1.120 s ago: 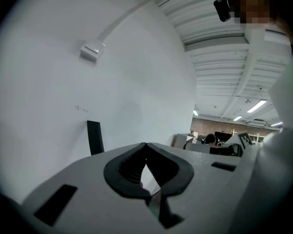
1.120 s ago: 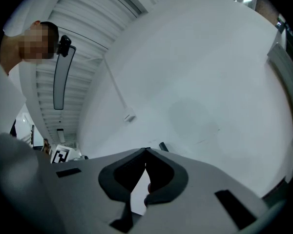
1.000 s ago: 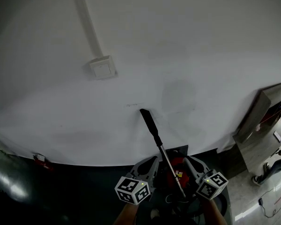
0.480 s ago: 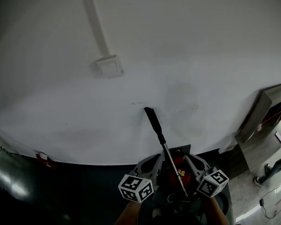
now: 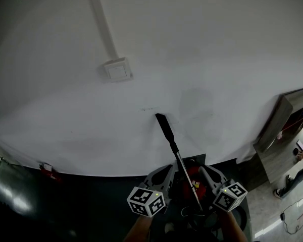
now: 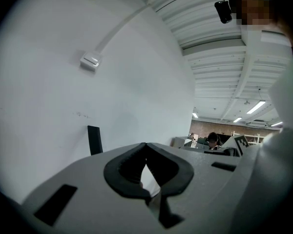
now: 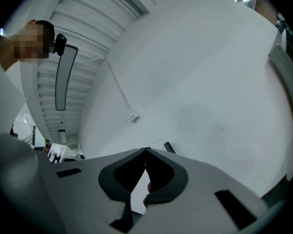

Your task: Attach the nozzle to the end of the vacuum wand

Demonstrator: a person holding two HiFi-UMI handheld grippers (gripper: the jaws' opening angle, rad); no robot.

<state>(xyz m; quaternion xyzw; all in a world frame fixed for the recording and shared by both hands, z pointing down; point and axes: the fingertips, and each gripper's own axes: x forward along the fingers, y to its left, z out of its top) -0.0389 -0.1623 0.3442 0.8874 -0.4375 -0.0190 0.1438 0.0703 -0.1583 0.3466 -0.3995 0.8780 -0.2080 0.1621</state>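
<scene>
Both claws are pinched shut on nothing: the left gripper (image 6: 146,144) and right gripper (image 7: 146,150) flank the vacuum wand's (image 5: 187,178) near end. The black nozzle (image 5: 164,127) sits on its far end, toward the white wall (image 5: 192,59), so attachment looks done.

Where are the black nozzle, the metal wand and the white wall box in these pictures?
black nozzle (image 5: 165,131), head view, middle of its flat black body.
metal wand (image 5: 184,175), head view, middle of the shiny tube.
white wall box (image 5: 117,70), head view, centre of its front face.
</scene>
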